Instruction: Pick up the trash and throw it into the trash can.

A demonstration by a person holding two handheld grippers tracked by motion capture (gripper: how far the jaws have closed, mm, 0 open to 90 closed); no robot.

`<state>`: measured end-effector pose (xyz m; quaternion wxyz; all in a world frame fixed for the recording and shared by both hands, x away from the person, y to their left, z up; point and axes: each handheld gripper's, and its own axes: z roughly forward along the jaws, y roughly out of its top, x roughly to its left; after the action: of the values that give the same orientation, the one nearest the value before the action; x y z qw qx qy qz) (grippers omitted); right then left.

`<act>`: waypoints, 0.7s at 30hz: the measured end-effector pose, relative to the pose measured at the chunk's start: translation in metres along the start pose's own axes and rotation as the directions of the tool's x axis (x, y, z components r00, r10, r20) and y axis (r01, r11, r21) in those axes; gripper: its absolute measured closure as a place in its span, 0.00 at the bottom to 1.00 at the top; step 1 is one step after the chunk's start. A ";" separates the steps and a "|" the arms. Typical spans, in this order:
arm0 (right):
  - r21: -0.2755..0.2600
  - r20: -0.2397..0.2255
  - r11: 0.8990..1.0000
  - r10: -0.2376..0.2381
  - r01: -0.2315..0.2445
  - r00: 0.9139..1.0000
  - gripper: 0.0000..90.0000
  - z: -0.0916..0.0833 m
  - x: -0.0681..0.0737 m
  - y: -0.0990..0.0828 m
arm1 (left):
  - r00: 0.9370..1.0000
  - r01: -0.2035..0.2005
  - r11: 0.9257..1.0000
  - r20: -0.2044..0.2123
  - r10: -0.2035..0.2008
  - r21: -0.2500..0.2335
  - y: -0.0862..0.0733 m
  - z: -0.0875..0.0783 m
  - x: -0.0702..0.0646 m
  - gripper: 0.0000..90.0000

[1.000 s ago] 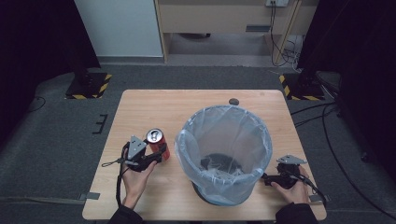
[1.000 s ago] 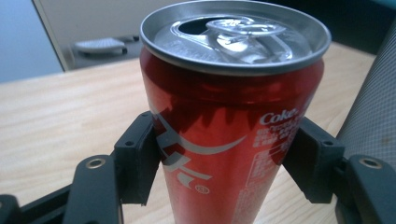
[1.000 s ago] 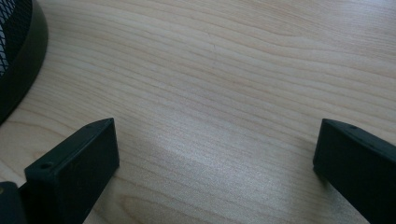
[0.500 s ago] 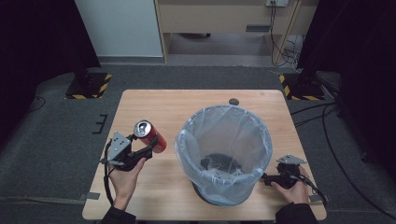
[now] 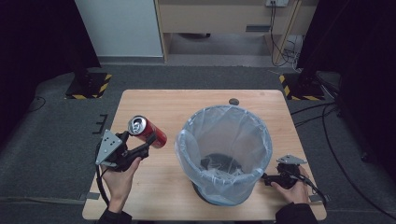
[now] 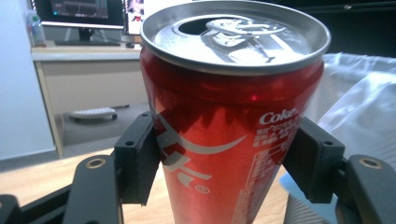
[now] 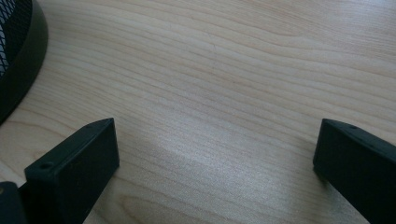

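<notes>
Lifted off the tabletop (image 5: 196,100) since a second ago, the Coke can (image 5: 148,132) is tilting in my left claw (image 5: 145,142), clamped at mid-body, its length leaning leftward; the lined bin (image 5: 224,149) is waiting just rightward. I'm resting my right claw (image 5: 267,178) wide and empty.

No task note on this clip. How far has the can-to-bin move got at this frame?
Done: the left gripper has clamped the red can and holds it off the table. In hand: the can is tilted, left of the lined bin. Left: carrying it over the rim and releasing. The right gripper rests open beside the bin's base.
</notes>
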<state>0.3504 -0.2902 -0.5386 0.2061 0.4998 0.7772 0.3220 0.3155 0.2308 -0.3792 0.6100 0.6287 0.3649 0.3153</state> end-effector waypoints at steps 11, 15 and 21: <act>0.000 0.000 1.000 0.000 0.000 1.000 0.00 0.000 0.000 0.000 | 0.999 -0.004 0.996 0.036 0.007 -0.093 0.028 -0.010 -0.011 0.37; 0.000 0.000 1.000 0.000 0.000 1.000 0.00 0.000 0.000 0.000 | 0.999 -0.018 0.993 0.044 0.023 -0.115 0.039 -0.011 -0.017 0.37; 0.000 0.000 1.000 0.000 0.000 1.000 0.00 0.000 0.000 0.000 | 0.998 -0.029 0.989 0.054 0.037 -0.146 0.053 -0.010 -0.023 0.37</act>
<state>0.3504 -0.2902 -0.5386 0.2062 0.4998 0.7772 0.3220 0.2984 0.2175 -0.3251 0.6590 0.5972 0.3133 0.3331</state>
